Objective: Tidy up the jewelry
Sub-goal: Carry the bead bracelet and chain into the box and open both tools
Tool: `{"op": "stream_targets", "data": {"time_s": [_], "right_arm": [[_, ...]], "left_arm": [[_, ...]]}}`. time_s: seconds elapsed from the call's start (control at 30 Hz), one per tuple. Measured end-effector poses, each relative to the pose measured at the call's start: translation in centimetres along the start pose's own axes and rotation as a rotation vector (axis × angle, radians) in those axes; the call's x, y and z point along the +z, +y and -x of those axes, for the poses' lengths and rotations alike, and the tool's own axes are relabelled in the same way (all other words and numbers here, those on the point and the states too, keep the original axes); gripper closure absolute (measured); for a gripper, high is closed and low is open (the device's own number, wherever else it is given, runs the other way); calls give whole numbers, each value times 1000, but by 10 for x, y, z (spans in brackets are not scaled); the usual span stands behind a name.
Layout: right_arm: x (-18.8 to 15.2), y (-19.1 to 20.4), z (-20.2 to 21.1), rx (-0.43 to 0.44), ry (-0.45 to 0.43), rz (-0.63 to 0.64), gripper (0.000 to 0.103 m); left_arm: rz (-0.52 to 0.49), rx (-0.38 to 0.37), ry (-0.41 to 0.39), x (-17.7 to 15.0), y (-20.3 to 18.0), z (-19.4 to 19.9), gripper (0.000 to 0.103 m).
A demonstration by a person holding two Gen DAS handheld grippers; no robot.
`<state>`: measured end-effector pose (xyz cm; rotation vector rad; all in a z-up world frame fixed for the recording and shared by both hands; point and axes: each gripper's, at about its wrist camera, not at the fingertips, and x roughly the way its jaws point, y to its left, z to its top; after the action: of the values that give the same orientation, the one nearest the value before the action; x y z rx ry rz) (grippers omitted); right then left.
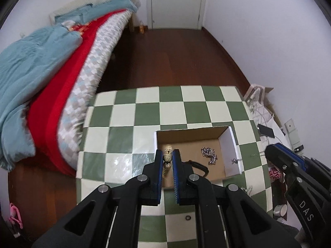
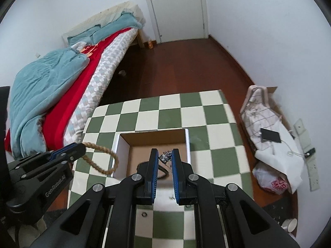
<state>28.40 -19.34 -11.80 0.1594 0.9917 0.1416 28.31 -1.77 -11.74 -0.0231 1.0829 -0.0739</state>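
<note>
- The left gripper [image 1: 167,158] is squeezed shut on a string of big spotted beads [image 1: 168,156].
- The bead string [image 2: 101,158] hangs down in a long loop. In the right wrist view the loop droops over the left wall of the cardboard box [image 1: 231,142].
- In the left wrist view the beads run in a line between the blue pads [image 1: 158,165], pointing away toward the far side of the box.
- The right gripper [image 2: 165,156] is over the same box [image 2: 187,142]. Its jaws are narrow, with a silver chain [image 2: 165,156] between the tips. I cannot tell if it is pinched.
- The silver chain [image 1: 210,155] lies in a small heap on the box floor, near the right wall.
- A black band [image 1: 197,165] lies in the box too.
- The box sits on a green and white checkered table [image 1: 134,113].
- A small dark ring [image 1: 187,218] lies on the table, near the grippers.
</note>
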Motion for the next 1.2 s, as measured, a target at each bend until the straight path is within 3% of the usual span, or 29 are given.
{"op": "stream_targets", "data": {"time_s": [0.17, 0.37, 0.6, 0.63, 0.67, 0.7, 0.73, 0.77, 0.83, 0.9, 0.93, 1.2], "right_arm": [[22, -7, -55, 30, 93, -18, 90], [31, -17, -114, 15, 194, -33, 90], [33, -24, -153, -9, 314, -23, 88], [33, -24, -155, -26, 323, -14, 86], [33, -24, -155, -31, 323, -8, 73], [33, -23, -154, -40, 322, -1, 62], [32, -22, -152, -57, 315, 13, 38], [32, -21, -150, -73, 309, 25, 25], [29, -18, -146, -114, 303, 49, 23], [23, -17, -143, -152, 305, 64, 13], [21, -17, -141, -162, 304, 68, 4], [-10, -10, -128, -203, 290, 78, 0]], "left_arm": [[-10, -43, 97, 19, 0, -44, 96], [-20, -45, 178, 34, 0, -89, 96], [5, -19, 210, 42, 10, -109, 91], [1, -3, 202, 44, 10, -108, 81], [-1, 18, 188, 44, 11, -106, 71], [3, 45, 163, 45, 14, -101, 42], [8, 54, 144, 45, 16, -98, 20], [14, 65, 125, 46, 19, -94, 15], [9, 115, 88, 44, 25, -85, 11], [8, 161, 67, 41, 30, -80, 0], [10, 178, 51, 37, 32, -76, 0], [26, 239, -2, 3, 38, -56, 0]]}}
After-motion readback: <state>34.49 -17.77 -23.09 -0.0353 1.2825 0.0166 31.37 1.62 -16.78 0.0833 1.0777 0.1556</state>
